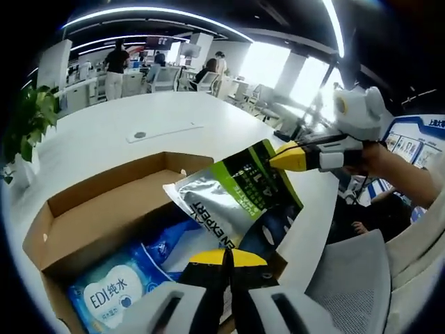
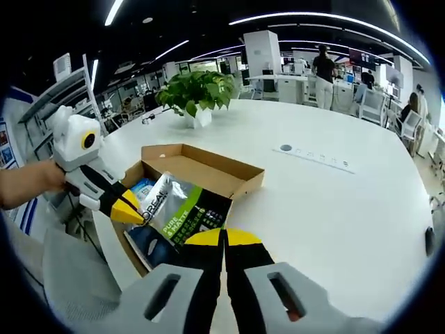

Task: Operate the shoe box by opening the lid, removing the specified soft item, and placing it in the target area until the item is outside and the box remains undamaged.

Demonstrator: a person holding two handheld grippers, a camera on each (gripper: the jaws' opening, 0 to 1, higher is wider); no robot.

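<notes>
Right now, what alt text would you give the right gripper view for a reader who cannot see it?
Two yellow-tipped grippers hold a silver and green pouch over an open cardboard box on a white table: the right gripper pinches its near edge, the left gripper its far side. A blue pack lies in the box; a potted plant stands behind.

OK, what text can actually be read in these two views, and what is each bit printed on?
"EDI纯水": blue wipes pack in the box.
"L'OREAL" and "PURE MATTE": silver-green pouch, right gripper view.
"EN EXPERT": same pouch, left gripper view; its smaller print is blurred.
Wall posters: Chinese characters, too small to read.
Table plate: unreadable.
</notes>
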